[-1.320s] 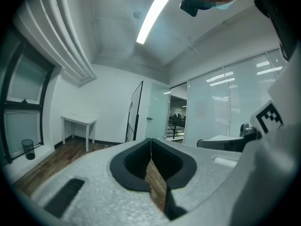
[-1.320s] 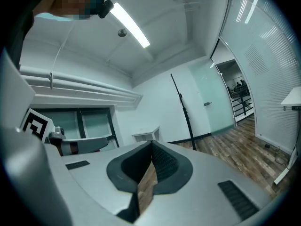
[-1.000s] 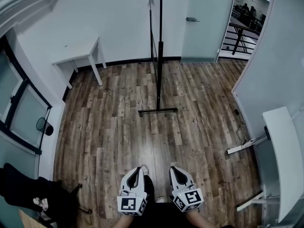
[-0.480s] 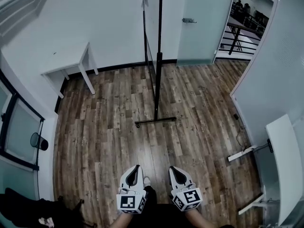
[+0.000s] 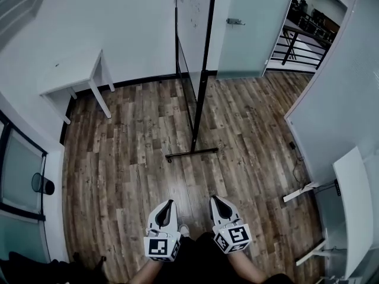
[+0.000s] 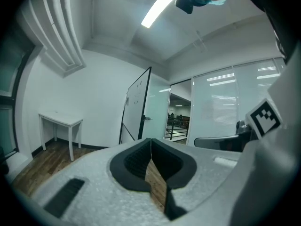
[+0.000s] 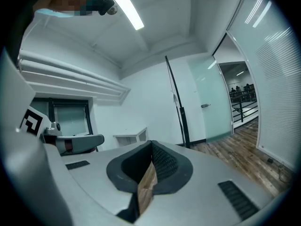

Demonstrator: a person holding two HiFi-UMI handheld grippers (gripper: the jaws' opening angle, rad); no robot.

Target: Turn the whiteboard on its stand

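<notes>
Wood-plank floor [image 5: 130, 158] fills a bare office room. Down low, the left tool [image 5: 167, 205] and the right tool [image 5: 217, 201] sit side by side, both pinched fully together with nothing between them. Ahead, well apart from both, the whiteboard [image 5: 192, 16] stands edge-on on its black stand [image 5: 200, 99], near the glass door [image 5: 249, 28]. Looks untouched, so the approach, the grip and the whole turn are yet to come.

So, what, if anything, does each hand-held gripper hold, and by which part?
Nothing: left hand-held gripper and right hand-held gripper are both shut, empty.
</notes>
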